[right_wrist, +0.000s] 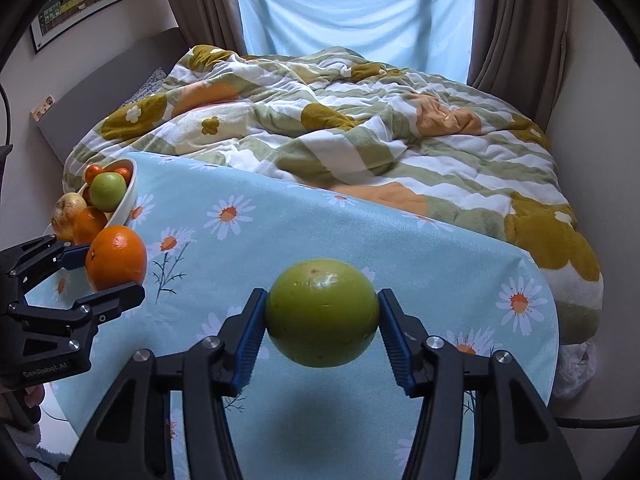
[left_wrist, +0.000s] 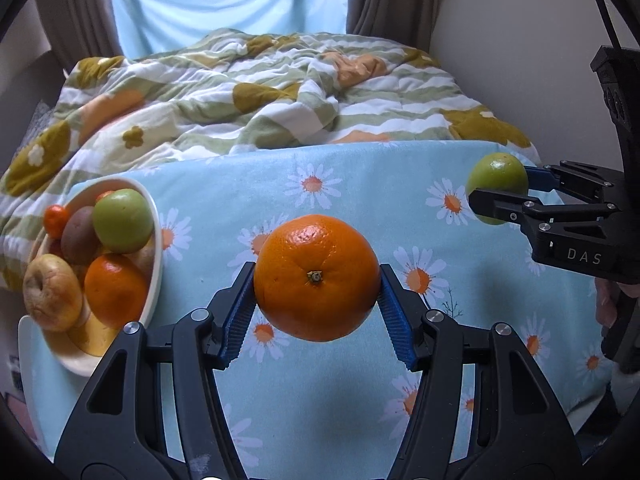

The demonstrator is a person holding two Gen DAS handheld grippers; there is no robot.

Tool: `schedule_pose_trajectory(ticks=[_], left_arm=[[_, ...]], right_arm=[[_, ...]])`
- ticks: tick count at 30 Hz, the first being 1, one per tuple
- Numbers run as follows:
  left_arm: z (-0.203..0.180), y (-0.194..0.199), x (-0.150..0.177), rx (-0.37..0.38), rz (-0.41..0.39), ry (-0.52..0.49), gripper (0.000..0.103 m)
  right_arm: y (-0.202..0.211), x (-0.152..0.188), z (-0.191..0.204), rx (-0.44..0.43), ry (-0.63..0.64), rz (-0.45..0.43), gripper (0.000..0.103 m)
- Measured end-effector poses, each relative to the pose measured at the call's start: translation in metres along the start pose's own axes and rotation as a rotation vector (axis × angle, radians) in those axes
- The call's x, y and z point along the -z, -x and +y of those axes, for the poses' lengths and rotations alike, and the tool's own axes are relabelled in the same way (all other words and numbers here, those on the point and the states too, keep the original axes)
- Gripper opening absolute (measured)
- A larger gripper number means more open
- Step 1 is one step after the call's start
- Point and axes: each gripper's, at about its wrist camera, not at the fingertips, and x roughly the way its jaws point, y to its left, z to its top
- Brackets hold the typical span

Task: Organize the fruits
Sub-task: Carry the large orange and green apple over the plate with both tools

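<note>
Above the daisy tablecloth (left_wrist: 360, 184), my left gripper (left_wrist: 318, 312) pinching one orange (left_wrist: 317, 278), stem end facing the camera, my right gripper (right_wrist: 322, 332) pinching one green apple (right_wrist: 322, 312), round, one fruit-filled white bowl (left_wrist: 154, 240) at left

- "DAS" stands in white letters on the black body of the right tongs (left_wrist: 496, 202), seen at the left camera's right edge.
- "GenRobot.AI" stands on the left tongs (right_wrist: 116, 264) body.
</note>
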Motion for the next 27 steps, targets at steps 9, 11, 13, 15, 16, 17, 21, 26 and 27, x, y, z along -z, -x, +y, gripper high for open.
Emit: schedule_pose_trajectory(ticks=[9, 11, 13, 15, 16, 17, 21, 26, 27], left_arm=[[0.030, 0.055, 0.010, -0.012, -0.032, 0.049, 0.065], [0.041, 0.065, 0.011, -0.007, -0.038, 0.053, 0.065], [0.053, 0.073, 0.013, -0.004, -0.038, 0.050, 0.065], [0.067, 0.078, 0.013, -0.003, -0.040, 0.044, 0.065], [0.075, 0.080, 0.014, -0.002, -0.041, 0.041, 0.065], [0.082, 0.081, 0.014, -0.002, -0.041, 0.040, 0.065], [0.115, 0.080, 0.012, 0.015, -0.031, 0.026, 0.065], [0.152, 0.074, 0.007, 0.022, -0.017, -0.022, 0.065], [0.160, 0.073, 0.005, 0.025, -0.016, -0.028, 0.065]], right_arm=[[0.030, -0.007, 0.051, -0.043, 0.059, -0.023, 0.051], [0.034, -0.010, 0.064, -0.047, 0.059, -0.024, 0.051], [0.036, -0.014, 0.078, -0.052, 0.054, -0.025, 0.051], [0.036, -0.017, 0.092, -0.054, 0.050, -0.028, 0.051], [0.036, -0.018, 0.098, -0.055, 0.049, -0.031, 0.051], [0.035, -0.020, 0.106, -0.052, 0.048, -0.033, 0.051], [0.028, -0.027, 0.132, -0.042, 0.027, -0.028, 0.051], [0.016, -0.034, 0.163, -0.028, -0.006, -0.019, 0.051], [0.015, -0.036, 0.169, -0.027, -0.012, -0.018, 0.051]])
